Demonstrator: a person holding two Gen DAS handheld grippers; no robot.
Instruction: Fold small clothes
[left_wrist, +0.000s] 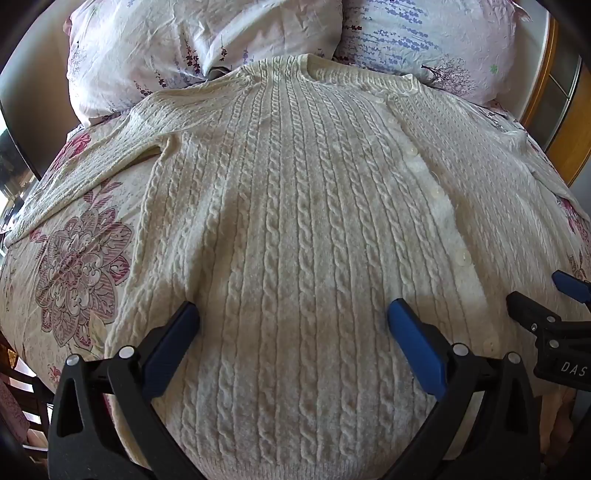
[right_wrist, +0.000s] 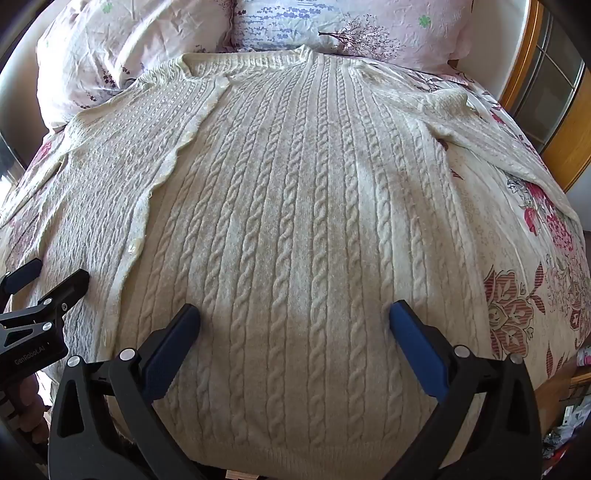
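I see both tongs, left tongs (left_wrist: 293, 314) and right tongs (right_wrist: 294, 314), spread wide apart above the cream cable-knit cardigan (left_wrist: 295, 221) lying flat on the bed (left_wrist: 74, 258).

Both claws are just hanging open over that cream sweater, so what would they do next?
Probably lower each hand-held gripper, left and right, to pinch the cardigan near its hem. It lies flat and unfolded on the floral bedspread, sleeves spread, and both sets of jaws are wide open, holding nothing.
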